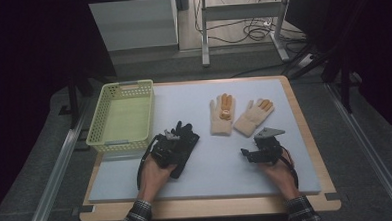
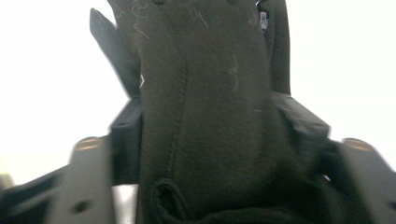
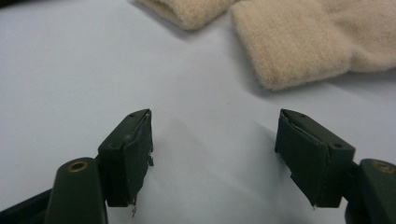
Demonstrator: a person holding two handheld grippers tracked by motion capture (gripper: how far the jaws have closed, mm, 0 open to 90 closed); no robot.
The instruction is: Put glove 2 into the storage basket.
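Note:
A black glove [image 1: 186,139] lies on the pale blue mat [image 1: 211,162] just right of the basket. My left gripper [image 1: 169,143] sits over its cuff end. In the left gripper view the black glove [image 2: 210,140] fills the gap and both jaws press on its sides. Two cream gloves with orange fingertips lie farther back, one upright [image 1: 221,117] and one slanted [image 1: 251,119]. My right gripper [image 1: 247,153] rests low on the mat in front of them, open and with nothing between its jaws [image 3: 215,154]. The cream cuffs [image 3: 289,46] lie just ahead of it.
A yellow-green plastic basket [image 1: 95,126] stands at the mat's back left corner, with nothing visible inside. The mat lies on a wooden table [image 1: 305,135]. Beyond the table are desk legs and cables on the floor.

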